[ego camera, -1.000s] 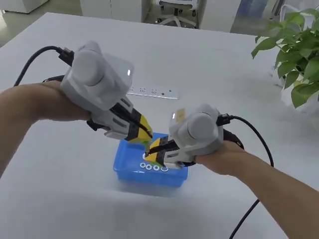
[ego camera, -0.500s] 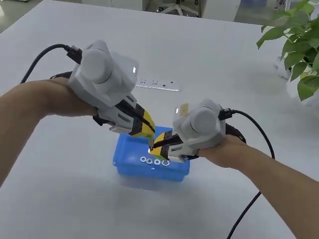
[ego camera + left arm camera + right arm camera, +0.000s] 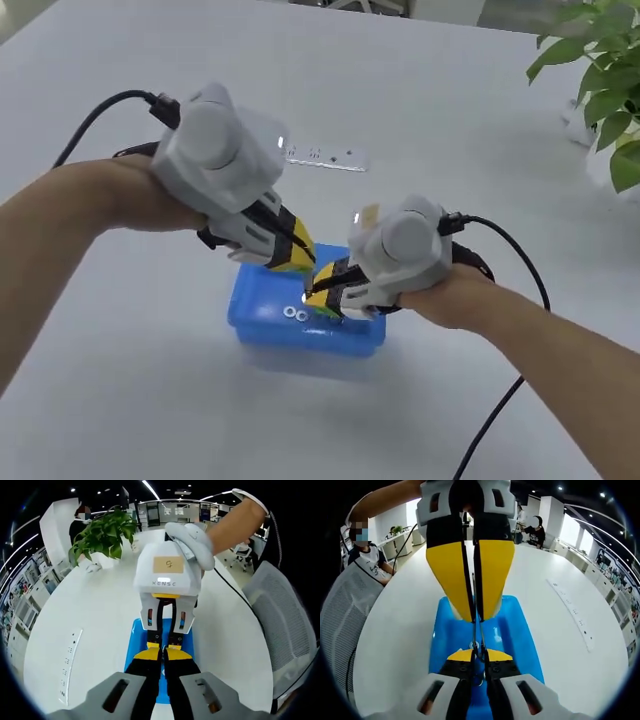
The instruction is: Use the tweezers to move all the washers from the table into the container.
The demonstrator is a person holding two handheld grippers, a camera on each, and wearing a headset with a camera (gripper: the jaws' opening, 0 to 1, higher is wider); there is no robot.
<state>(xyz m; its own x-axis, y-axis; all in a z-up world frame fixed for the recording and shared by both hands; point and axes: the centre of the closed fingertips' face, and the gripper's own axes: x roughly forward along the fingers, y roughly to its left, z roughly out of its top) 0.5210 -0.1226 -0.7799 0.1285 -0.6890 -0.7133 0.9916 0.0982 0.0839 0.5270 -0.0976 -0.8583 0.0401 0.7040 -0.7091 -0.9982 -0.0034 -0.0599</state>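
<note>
Two pairs of yellow-tipped jaws are seen meeting nose to nose above the blue container [image 3: 517, 630] in the right gripper view. Nearest, the right gripper [image 3: 480, 656] is drawn in to a narrow slit, and the thin metal tweezers [image 3: 478, 636] are pinched in it. From there the tweezers are carried straight on into the left gripper [image 3: 474, 617], whose jaws are likewise pressed close around the metal legs. In the left gripper view the same narrow slit is shown between that gripper's own tips, with the right gripper faced toward it over the container.

In the head view both grippers are held tip to tip over the container, the left one from the upper left and the right one from the right. Several small washers [image 3: 294, 314] are seen lying in a short row on the container's floor, just beside and below the right gripper's tips; whether the tweezers touch any of them cannot be told. The container is set on the white table [image 3: 450, 120]. Farther off, a white power strip [image 3: 325, 157] is laid flat, well apart from the container. Beyond it, a green plant [image 3: 600, 60] is placed at the table's far right.
</note>
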